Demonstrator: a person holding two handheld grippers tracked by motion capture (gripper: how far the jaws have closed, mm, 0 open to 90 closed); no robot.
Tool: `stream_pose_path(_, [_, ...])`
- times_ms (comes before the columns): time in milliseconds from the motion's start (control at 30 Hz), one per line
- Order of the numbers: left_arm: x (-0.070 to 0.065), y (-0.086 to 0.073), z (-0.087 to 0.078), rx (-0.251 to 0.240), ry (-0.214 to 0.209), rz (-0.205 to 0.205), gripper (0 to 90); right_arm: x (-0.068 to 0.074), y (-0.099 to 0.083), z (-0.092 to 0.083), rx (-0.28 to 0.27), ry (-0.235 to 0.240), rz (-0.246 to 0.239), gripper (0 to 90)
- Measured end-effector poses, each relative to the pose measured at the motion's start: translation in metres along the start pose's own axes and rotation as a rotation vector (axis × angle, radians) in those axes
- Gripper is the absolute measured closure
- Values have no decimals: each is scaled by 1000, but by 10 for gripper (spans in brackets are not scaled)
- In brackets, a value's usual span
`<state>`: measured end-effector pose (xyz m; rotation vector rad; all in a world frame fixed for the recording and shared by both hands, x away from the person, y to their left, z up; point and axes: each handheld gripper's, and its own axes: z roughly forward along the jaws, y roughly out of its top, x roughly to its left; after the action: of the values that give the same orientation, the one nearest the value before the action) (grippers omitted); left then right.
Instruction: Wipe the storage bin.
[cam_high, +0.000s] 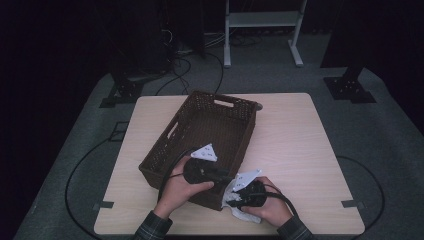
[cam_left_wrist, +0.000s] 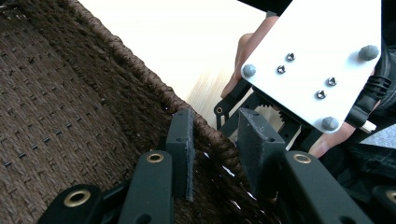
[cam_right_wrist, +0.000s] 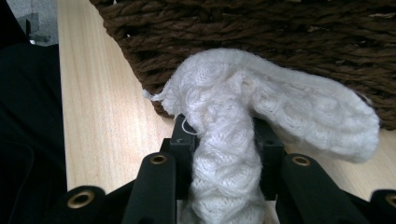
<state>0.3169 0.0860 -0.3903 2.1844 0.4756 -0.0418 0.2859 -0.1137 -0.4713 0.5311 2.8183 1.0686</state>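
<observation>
Two handheld grippers are at work at the near edge of the light wooden worktop (cam_high: 295, 150), both close to the near right corner of a dark brown woven basket (cam_high: 220, 120). Left gripper (cam_high: 220, 176), held in the person's left hand (cam_high: 177, 192), reaches over the basket's near wall; in the left gripper view its two black fingers (cam_left_wrist: 181, 140) straddle the braided rim, one pad on the inside, the other on the outside. Whether the pads actually press on the wicker cannot be told from the pictures; a narrow gap seems to remain beside each pad. Right gripper (cam_high: 235, 197), held in the right hand (cam_high: 272, 207), sits just outside the basket at the near right corner, its white plate close to the left gripper's fingers. Its fingers (cam_right_wrist: 184, 140) are closed on a white knitted cloth (cam_right_wrist: 261, 107), pinching a bunched middle section. Above the pinch the knit spreads into a rounded lobe that lies against the basket's outer wall, with a longer flap drooping to the right in the right gripper view. In the high view the cloth (cam_high: 245, 212) shows as a pale crumple on the worktop below the right gripper, touching the basket's corner. Basket interior appears dark. Plaid sleeves enter from the bottom edge.
</observation>
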Motion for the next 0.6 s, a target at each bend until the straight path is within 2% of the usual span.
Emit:
stream_pose_path(167, [-1, 0, -6, -20, -9, 13, 619, -2, -5, -11, -10, -23, 22, 672])
stream_pose_path(233, [-1, 0, -10, -30, -3, 17, 610, -4, -6, -18, -22, -52, 31, 672])
stream_pose_path(433, [0, -4, -30, -69, -4, 30, 586, -11, -13, -33, -41, -99, 52, 672])
stream_pose_path(600, [1, -15, -46, -69, 8, 47, 552, -20, -25, -46, -37, -154, 77, 672])
